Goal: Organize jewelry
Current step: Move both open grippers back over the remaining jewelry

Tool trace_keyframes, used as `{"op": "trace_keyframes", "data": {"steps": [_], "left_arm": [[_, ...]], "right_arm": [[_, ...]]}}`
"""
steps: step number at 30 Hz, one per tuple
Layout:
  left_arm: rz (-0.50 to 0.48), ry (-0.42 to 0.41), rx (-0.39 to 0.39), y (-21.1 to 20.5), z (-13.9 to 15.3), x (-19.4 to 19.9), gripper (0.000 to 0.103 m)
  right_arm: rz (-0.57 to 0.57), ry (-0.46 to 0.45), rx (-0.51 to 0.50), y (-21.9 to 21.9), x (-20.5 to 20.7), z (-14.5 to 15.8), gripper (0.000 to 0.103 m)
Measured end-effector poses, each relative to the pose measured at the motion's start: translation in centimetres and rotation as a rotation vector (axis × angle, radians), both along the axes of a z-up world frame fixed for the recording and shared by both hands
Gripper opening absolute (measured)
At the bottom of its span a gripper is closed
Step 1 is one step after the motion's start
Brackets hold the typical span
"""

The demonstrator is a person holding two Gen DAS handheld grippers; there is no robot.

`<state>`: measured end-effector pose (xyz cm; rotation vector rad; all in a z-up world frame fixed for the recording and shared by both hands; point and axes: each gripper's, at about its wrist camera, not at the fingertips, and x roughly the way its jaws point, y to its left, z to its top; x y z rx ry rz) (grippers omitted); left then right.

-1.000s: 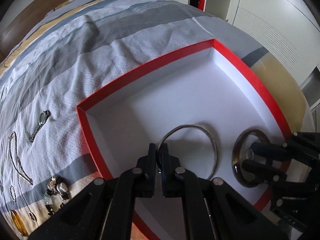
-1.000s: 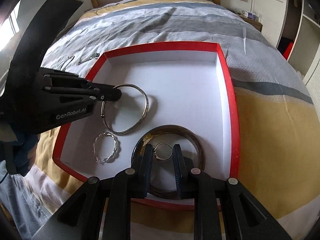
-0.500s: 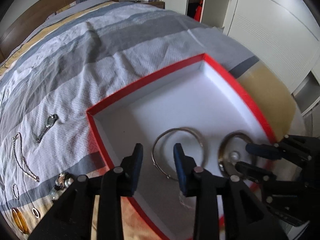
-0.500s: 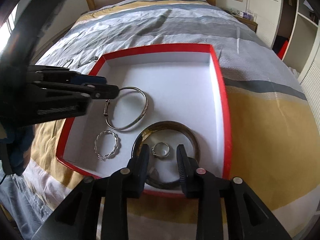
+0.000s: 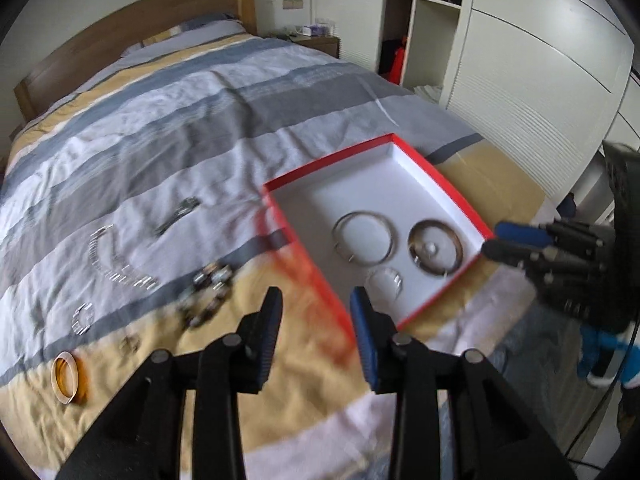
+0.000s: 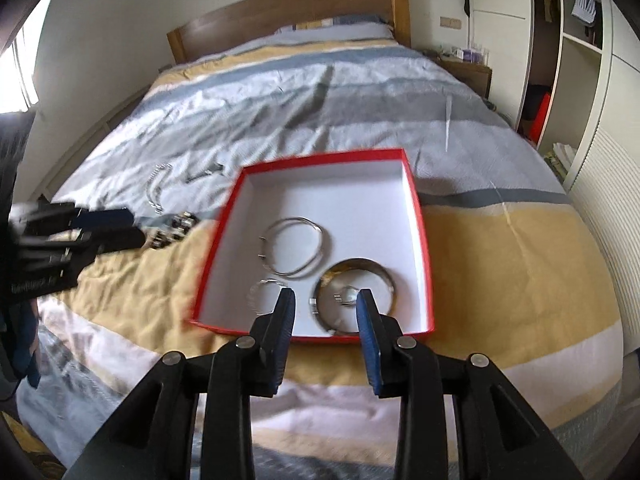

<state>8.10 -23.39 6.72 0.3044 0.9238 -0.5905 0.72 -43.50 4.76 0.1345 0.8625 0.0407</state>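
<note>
Left gripper: jaws apart with nothing between them, above the bedspread just left of the box. Right gripper: jaws opening, empty, over the box's near edge; the ring lies free below.

In the box: thin bangle, wide bangle with the ring inside it, twisted bracelet.

Loose on the bedspread: beaded bracelet, chain, watch-like strap, small ring, amber bangle.

Handling, as judged: all pieces are light; the metal hoops are stiff and slippery, so pinch across the band, not the edge; the amber bangle stands on edge, so its upper rim is the likeliest hold; the chain and beads are limp and will sag, so grip mid-length; the soft cloth may snag under the tips.
</note>
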Motion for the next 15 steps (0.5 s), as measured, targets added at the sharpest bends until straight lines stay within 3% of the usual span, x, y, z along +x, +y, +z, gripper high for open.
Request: {"op": "trace_keyframes", "data": {"steps": [15], "left_arm": [[0.301, -0.058, -0.013, 17.7, 2.9, -5.6, 0.035]], "right_arm": [[0.125, -0.067, -0.015, 10.4, -4.6, 4.1, 0.039]]}}
